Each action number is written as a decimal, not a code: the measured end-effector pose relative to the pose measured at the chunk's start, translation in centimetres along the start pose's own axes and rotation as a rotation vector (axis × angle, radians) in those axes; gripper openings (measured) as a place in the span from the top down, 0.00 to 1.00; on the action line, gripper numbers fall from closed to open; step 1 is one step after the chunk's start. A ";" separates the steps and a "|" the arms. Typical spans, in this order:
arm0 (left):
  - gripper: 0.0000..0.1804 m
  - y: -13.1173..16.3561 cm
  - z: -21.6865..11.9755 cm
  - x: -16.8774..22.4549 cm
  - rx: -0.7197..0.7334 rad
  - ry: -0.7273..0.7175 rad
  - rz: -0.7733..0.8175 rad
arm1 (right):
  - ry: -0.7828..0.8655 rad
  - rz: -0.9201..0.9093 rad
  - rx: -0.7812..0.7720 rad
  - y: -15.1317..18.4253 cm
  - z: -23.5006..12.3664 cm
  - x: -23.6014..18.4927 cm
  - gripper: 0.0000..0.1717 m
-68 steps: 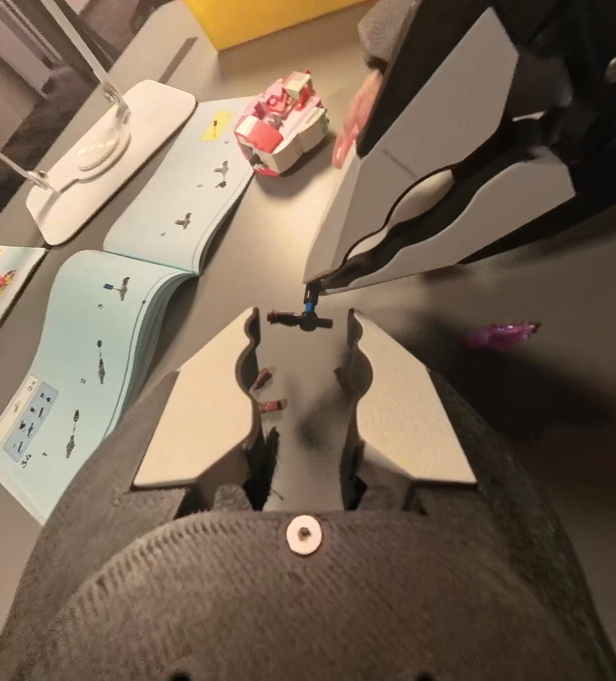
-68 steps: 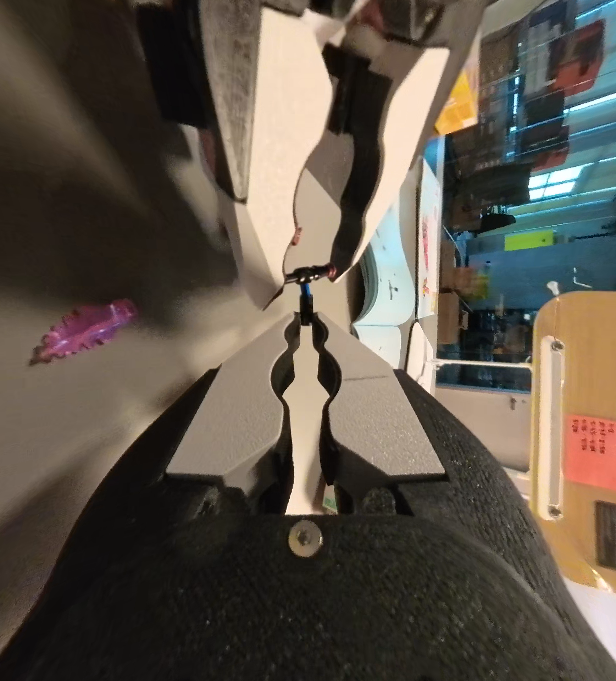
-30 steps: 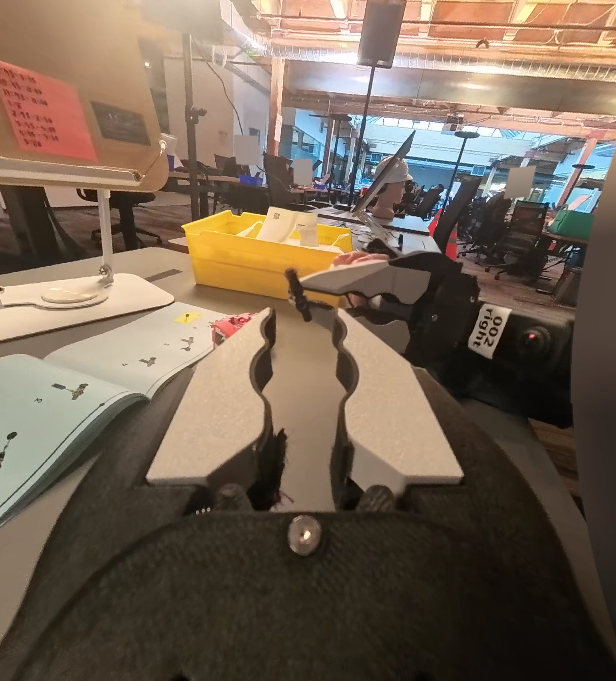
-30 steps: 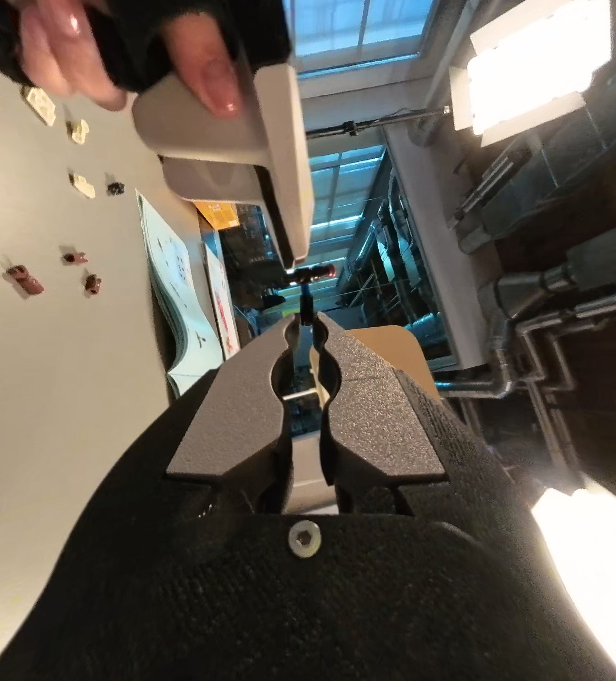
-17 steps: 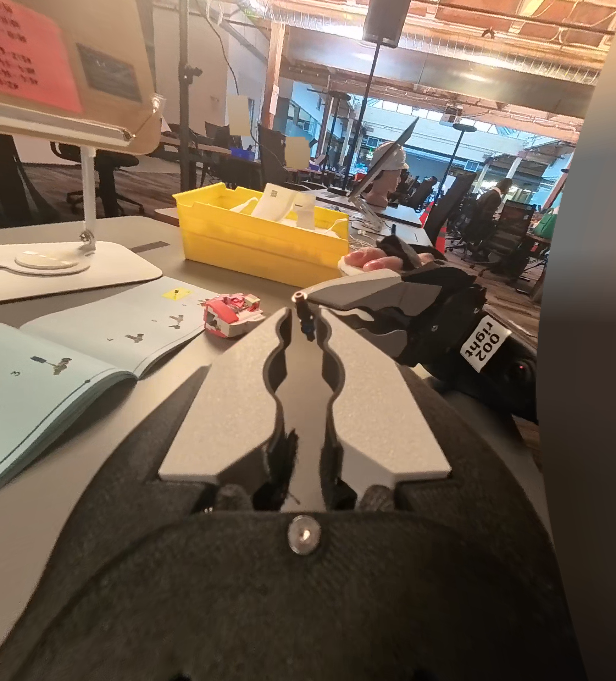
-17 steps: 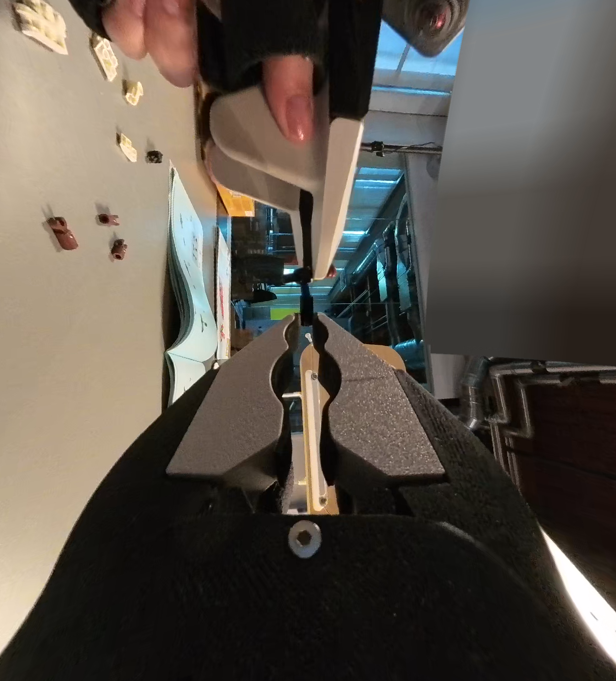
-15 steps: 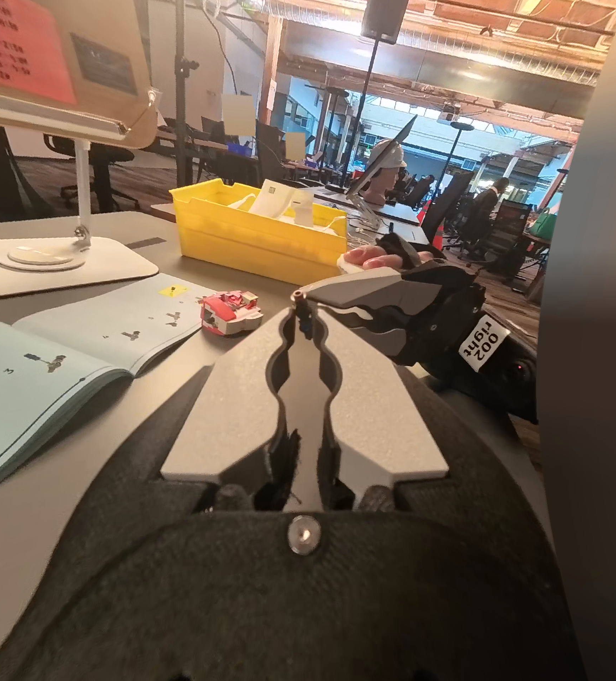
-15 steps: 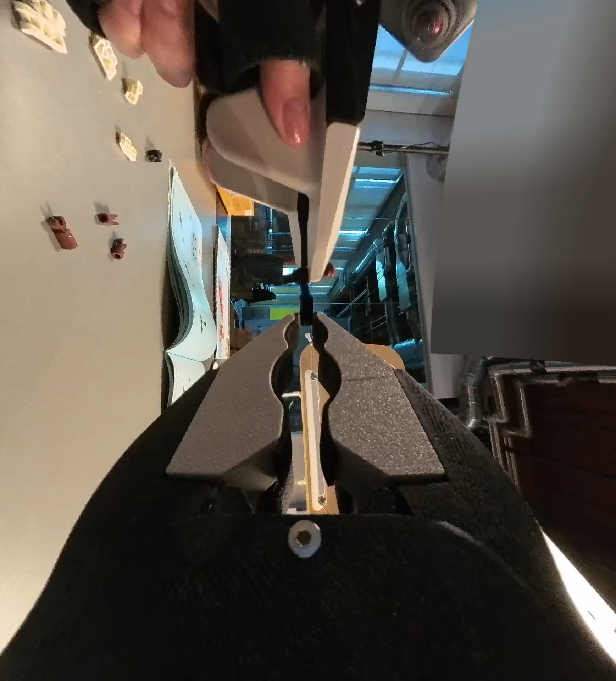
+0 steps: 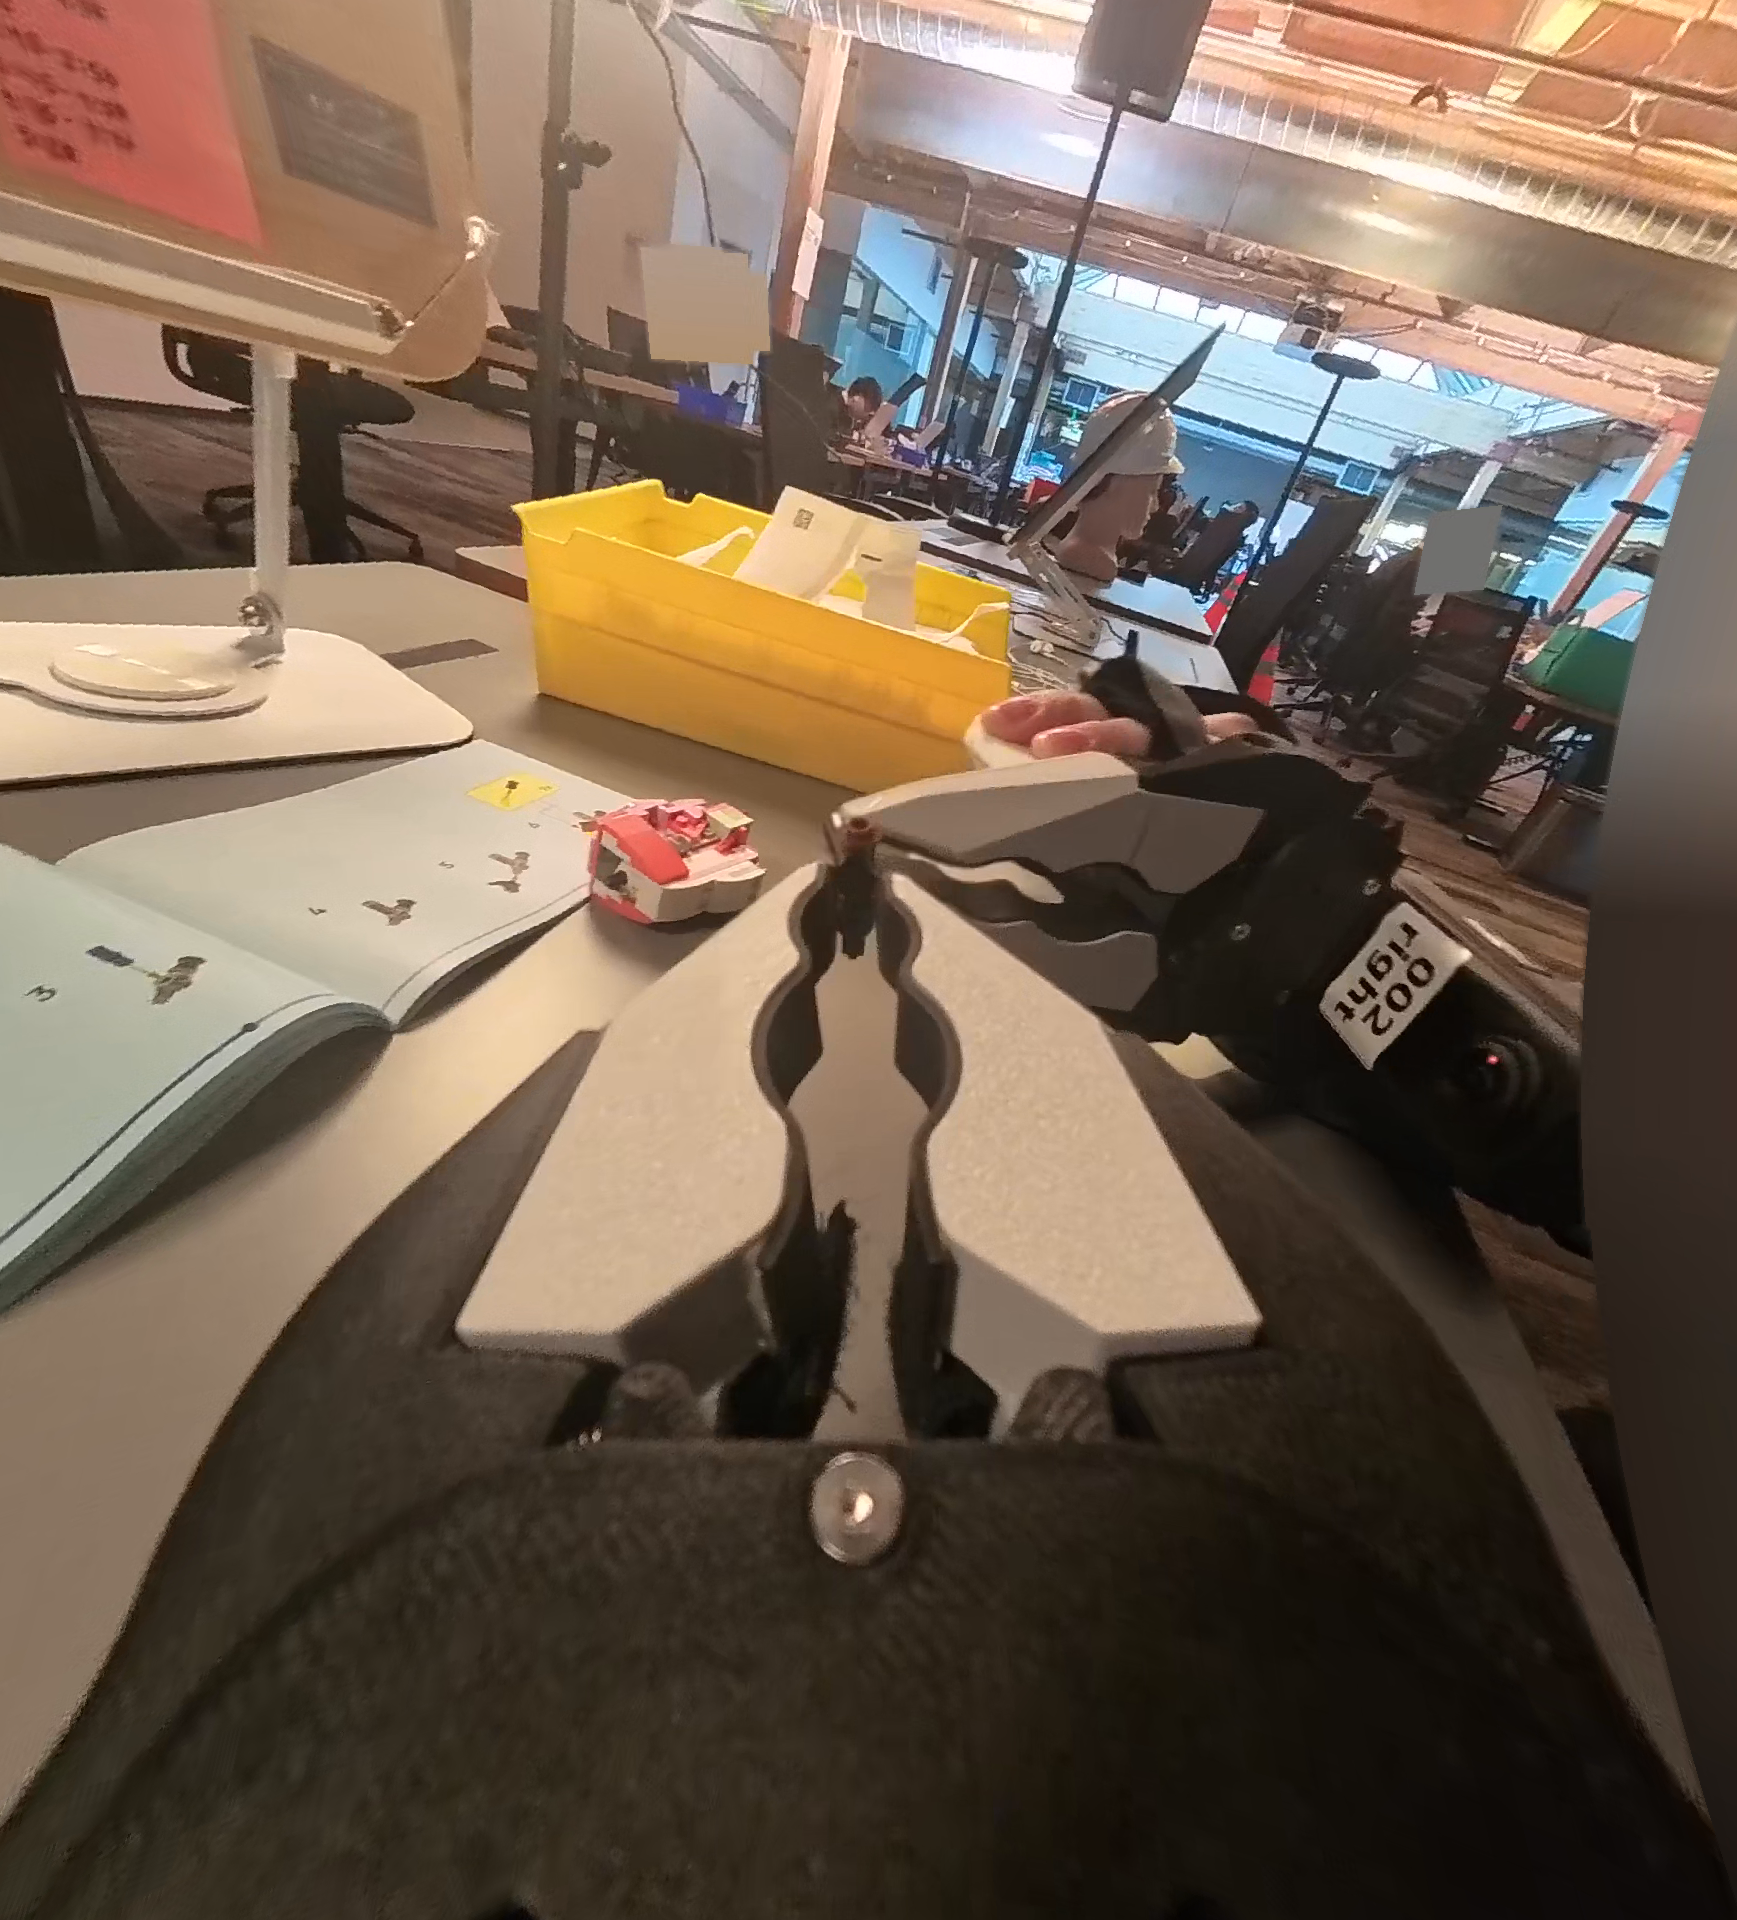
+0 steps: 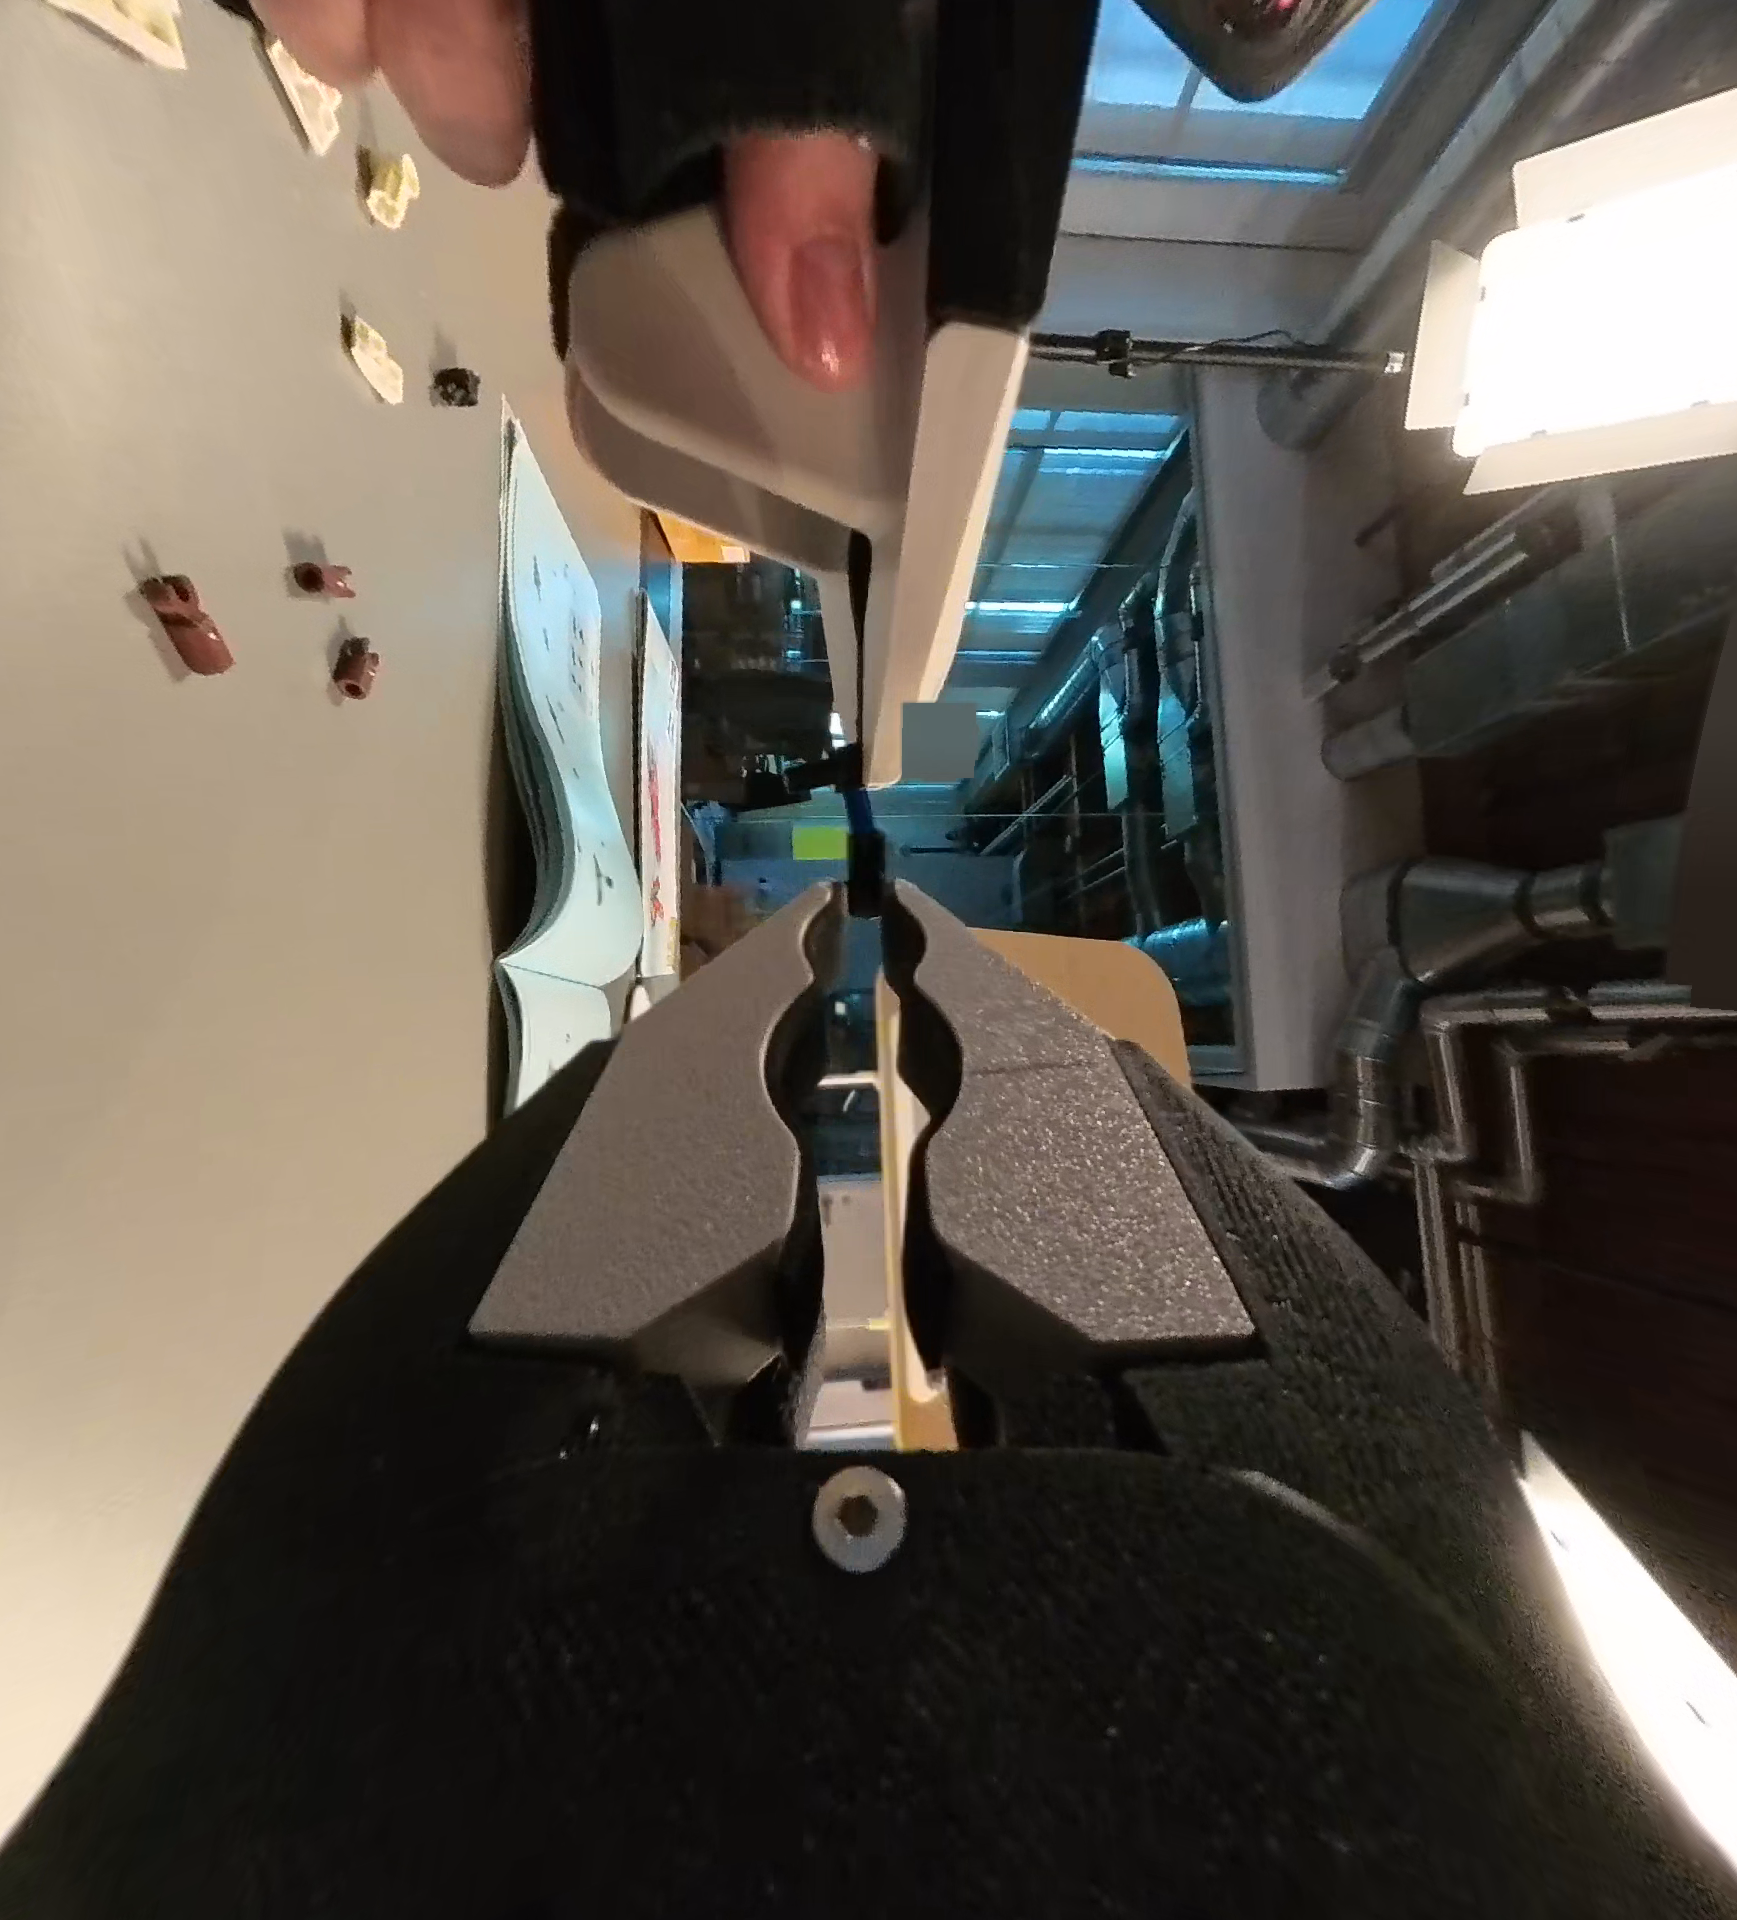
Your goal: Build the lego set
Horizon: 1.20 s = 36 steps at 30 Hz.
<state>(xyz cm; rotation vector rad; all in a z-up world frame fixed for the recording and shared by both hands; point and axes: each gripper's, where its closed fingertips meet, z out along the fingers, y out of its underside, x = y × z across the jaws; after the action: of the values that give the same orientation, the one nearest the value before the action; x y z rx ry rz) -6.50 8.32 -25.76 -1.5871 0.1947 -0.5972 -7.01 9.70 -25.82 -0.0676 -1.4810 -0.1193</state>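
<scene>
A small brick assembly is held in the air between both grippers. It is a black connector [image 10: 866, 868] with a blue pin [image 10: 859, 816] and a dark bar with a dark red tip [image 9: 853, 828]. My left gripper [image 9: 853, 894] is shut on the black bar end [image 9: 851, 914]. My right gripper [image 10: 864, 899] is shut on the black connector. The right gripper reaches in from the right in the left wrist view [image 9: 864, 831]. The left gripper comes down from above in the right wrist view [image 10: 869, 764], with a gloved hand [image 10: 802, 260] on it.
On the grey table lie an open pale blue booklet [image 9: 168, 987], a small red, pink and white brick model [image 9: 672, 857], a yellow bin [image 9: 739, 655] and a white stand base [image 9: 168, 696]. Loose brown pieces [image 10: 189, 634] and cream pieces [image 10: 376, 353] lie farther off. Both grippers' tips are close together, under 4 cm apart.
My left gripper's fingers closed from wide open onto the assembly that the right gripper holds. The right gripper stayed shut on it. Both rose from the table earlier.
</scene>
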 end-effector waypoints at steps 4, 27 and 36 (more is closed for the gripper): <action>0.97 -0.1 -0.2 -0.5 0.002 -0.017 -0.019 | -0.016 0.008 -0.029 0.4 0.2 -0.3 0.98; 0.97 0.8 -0.4 -2.0 -0.059 -0.077 -0.082 | -0.063 -0.058 -0.080 -0.6 1.0 -1.8 0.98; 0.97 0.8 -1.0 -1.3 -0.065 0.125 -0.249 | -0.108 0.151 0.037 -1.6 0.5 -1.6 0.99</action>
<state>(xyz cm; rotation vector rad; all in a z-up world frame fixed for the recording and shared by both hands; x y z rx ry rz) -7.94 7.97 -26.90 -1.6509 0.1111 -0.8920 -7.84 8.22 -27.45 -0.1575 -1.5801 0.0349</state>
